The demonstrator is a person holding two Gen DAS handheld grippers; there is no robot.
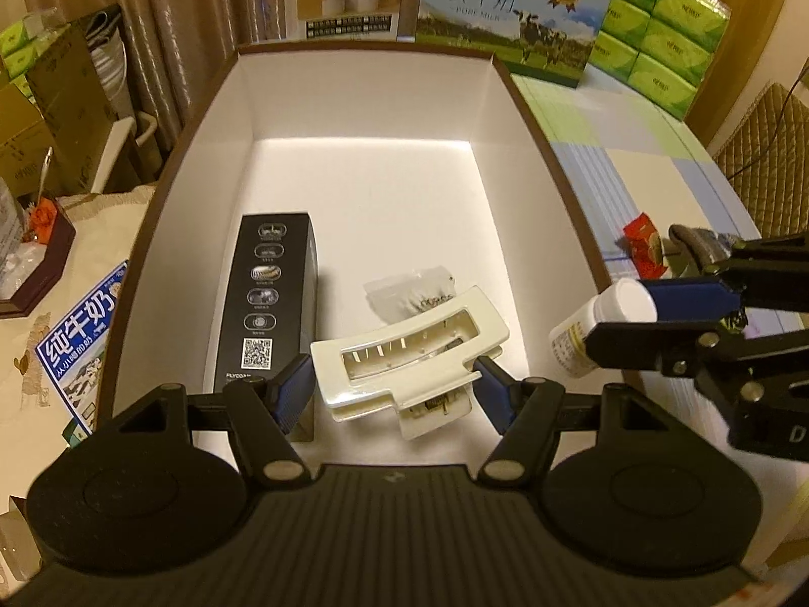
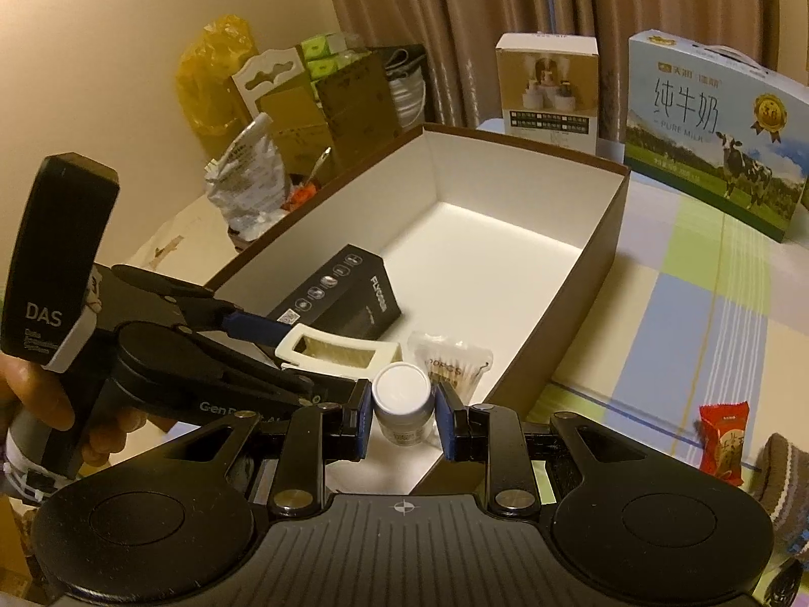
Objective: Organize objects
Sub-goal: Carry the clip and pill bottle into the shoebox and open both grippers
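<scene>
Right now both grippers hang over the near end of the open box (image 1: 526, 116), a brown carton with white inner walls that stands on the desk (image 2: 708, 303). The left gripper (image 1: 394, 384) has its blue fingers (image 1: 293, 389) closed on the two ends of a cream hair claw clip (image 1: 409, 349), which sits tilted between them above the box floor. Just beyond the left finger lies a long black product box (image 1: 268, 303) flat on the floor of the carton; beyond the clip, a small clear packet of cotton swabs (image 1: 409, 293) rests there too. The right gripper (image 2: 402, 412) pinches a small white bottle (image 2: 403, 397) with a white cap, its fingers (image 2: 447, 420) pressed on either side of the bottle's body. From the left wrist view the bottle (image 1: 596, 323) hangs at the box's right-hand wall; whether it is over the rim or just inside is hard to judge. A hand (image 2: 30, 394) grips the left tool's handle. Off to the right of the right fingers, a red snack packet (image 2: 720, 440) lies on the checked desk cover. Beyond the carton stand a milk carton case (image 2: 713, 141) and stacked green tissue packs (image 1: 662, 25).
</scene>
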